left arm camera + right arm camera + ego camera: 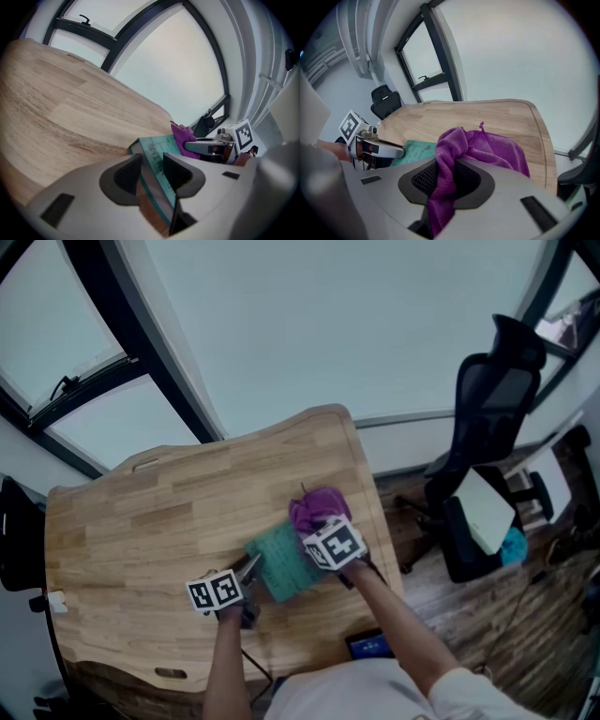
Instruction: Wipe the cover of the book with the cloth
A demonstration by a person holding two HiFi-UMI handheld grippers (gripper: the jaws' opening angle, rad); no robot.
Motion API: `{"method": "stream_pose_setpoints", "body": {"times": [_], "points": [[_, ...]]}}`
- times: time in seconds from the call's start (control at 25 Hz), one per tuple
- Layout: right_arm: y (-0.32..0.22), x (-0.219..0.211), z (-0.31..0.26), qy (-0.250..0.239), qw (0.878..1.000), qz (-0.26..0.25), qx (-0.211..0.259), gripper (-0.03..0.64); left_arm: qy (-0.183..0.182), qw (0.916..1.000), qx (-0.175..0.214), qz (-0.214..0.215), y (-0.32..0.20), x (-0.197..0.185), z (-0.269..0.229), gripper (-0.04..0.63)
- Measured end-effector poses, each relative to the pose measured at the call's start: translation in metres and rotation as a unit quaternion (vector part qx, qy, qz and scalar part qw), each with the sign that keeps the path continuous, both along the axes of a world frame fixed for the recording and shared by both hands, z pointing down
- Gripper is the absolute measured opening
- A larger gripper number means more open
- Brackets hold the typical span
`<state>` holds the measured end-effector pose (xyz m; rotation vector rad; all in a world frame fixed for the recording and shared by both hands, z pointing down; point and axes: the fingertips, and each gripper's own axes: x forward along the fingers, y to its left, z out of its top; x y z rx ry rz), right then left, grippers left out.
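— Book [281, 570]: where is it?
— Teal, lying on the wooden table [141, 531], toward its right end.
— And the cloth [487, 147]?
— Purple, bunched at the book's far edge, pinched between the right gripper [445, 180] jaws.
— What about the left gripper [152, 172]?
— Its jaws clamp the book's near edge. Both grippers sit close together, near the person's side.

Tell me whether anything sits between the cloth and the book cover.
Nothing visible does. The right gripper holds the cloth, which lies over the far end of the book. The left gripper clamps the book's near edge, clear of the cloth.
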<state>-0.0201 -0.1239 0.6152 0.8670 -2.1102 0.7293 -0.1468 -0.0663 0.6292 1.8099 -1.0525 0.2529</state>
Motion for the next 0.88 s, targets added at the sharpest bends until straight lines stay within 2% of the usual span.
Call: {"method": "stream_pose_setpoints", "body": {"times": [0.4, 0.6, 0.88], "points": [[0.011, -0.026, 0.0, 0.006, 0.999, -0.037, 0.005, 0.074, 0.0, 1.0, 0.0, 0.0, 0.0, 0.0, 0.0, 0.152], [0.023, -0.054, -0.012, -0.037, 0.997, -0.061, -0.004, 0.074, 0.001, 1.0, -0.001, 0.0, 0.001, 0.0, 0.0, 0.152], [0.029, -0.066, -0.012, -0.033, 0.996, -0.084, 0.0, 0.074, -0.001, 1.0, -0.001, -0.001, 0.001, 0.0, 0.0, 0.152]]}}
